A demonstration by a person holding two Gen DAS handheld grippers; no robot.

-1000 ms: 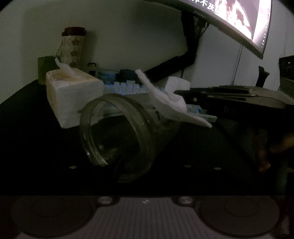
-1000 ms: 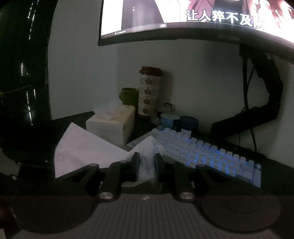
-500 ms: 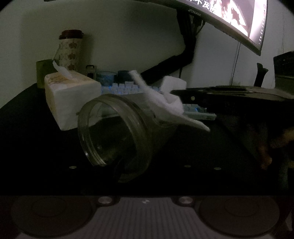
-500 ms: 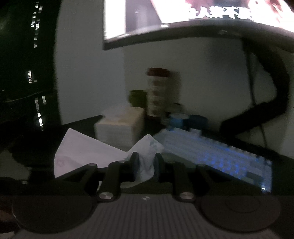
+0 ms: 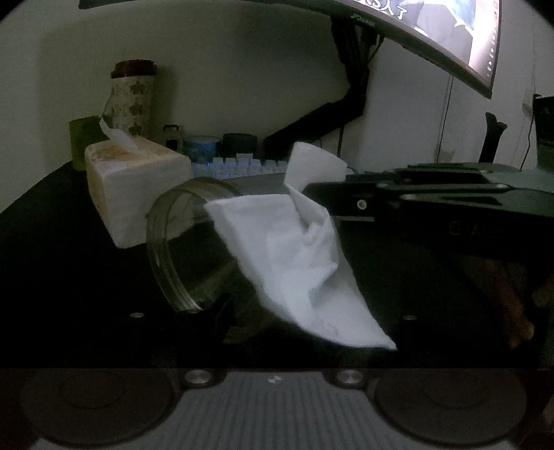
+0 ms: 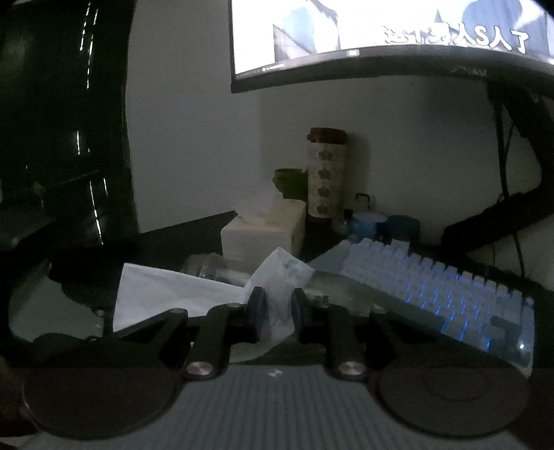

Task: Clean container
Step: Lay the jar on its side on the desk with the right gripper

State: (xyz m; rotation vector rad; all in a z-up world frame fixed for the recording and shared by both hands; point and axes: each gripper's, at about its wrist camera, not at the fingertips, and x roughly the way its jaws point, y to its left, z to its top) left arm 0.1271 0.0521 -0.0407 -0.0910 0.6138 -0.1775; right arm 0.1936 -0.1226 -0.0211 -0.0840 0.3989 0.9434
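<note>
jar: a clear glass jar (image 5: 180, 249) lies tipped on its side at centre-left of the left wrist view, mouth toward the camera, above the dark bench (image 5: 62, 277).
left claw: its dark fingers (image 5: 218, 315) are only partly visible in the gloom at the jar's lower rim; the jar sits between them, apparently gripped.
tissue: a white tissue (image 5: 297, 256) drapes over the jar's right side at frame centre.
right claw: the right claw (image 6: 276, 308), low in the centre of its own view, is clamped on a bunched fold of the tissue (image 6: 280, 294).
backdrop: a tissue box (image 5: 131, 180) stands at left just behind the jar, a backlit keyboard (image 6: 432, 294) at right, a monitor (image 6: 381, 31) across the top.
</note>
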